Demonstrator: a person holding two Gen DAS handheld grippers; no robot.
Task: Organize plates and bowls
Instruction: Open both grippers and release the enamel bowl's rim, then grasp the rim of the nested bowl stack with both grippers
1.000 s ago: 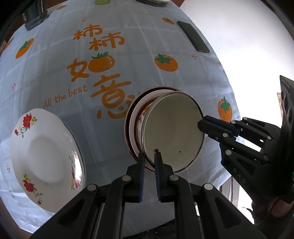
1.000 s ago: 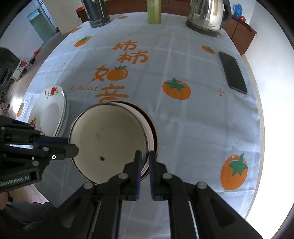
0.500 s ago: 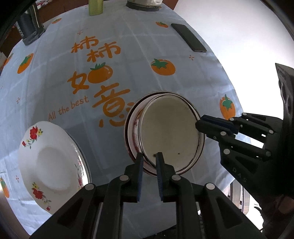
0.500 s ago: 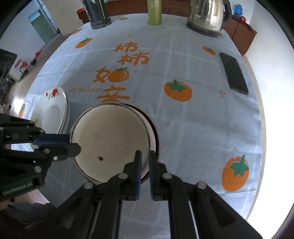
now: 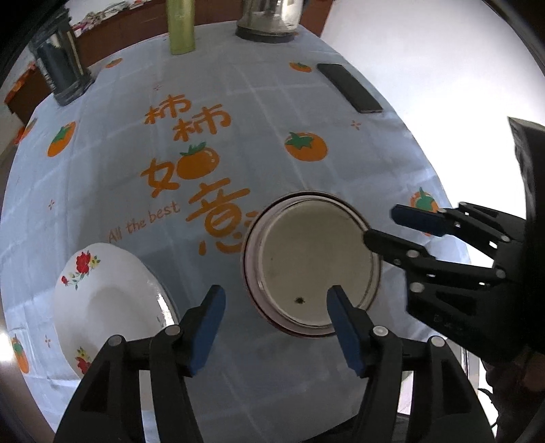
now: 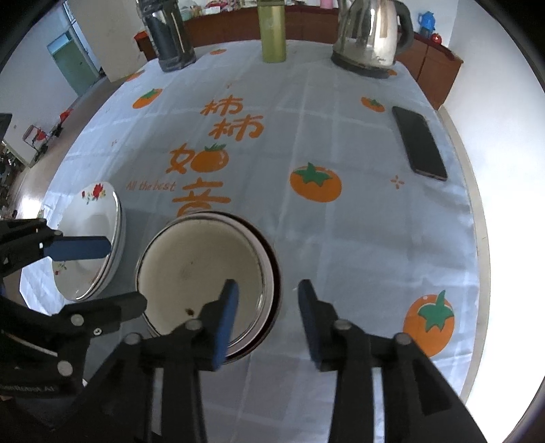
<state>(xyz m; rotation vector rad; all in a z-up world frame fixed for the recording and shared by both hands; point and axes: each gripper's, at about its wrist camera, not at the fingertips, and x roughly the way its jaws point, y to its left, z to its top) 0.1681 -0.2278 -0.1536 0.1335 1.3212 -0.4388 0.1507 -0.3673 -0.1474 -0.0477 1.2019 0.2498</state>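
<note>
Enamel bowl (image 5: 315,259): cream inside, dark rim, nested level in another bowl (image 6: 272,272) on the cloth, near the table's front edge; a dark speck sits on its floor.
Left gripper (image 5: 274,318): jaws opening right now, already spread wide; the blue pads (image 5: 207,327) straddle the near rim and touch nothing. Bowl lies between and beyond them, free.
Right gripper (image 6: 267,315): jaws opening too, a moderate gap so far; one pad (image 6: 226,320) hangs over the bowl's inside, the other outside the rim, and neither presses on it.
Same gripper from the left camera (image 5: 381,226): comes in from the right, its lower finger over the bowl's far-right rim.
Plates (image 6: 90,238): white, red flower prints, a small stack left of the bowls, just beside them and apart.
Cloth (image 6: 340,221): pale blue, orange persimmons, orange lettering and "All the best".
Phone (image 6: 419,141): dark, flat, well off to the right.
Far edge: steel kettle (image 6: 369,35), green bottle (image 6: 271,30), dark flask (image 6: 170,35) in a row.
</note>
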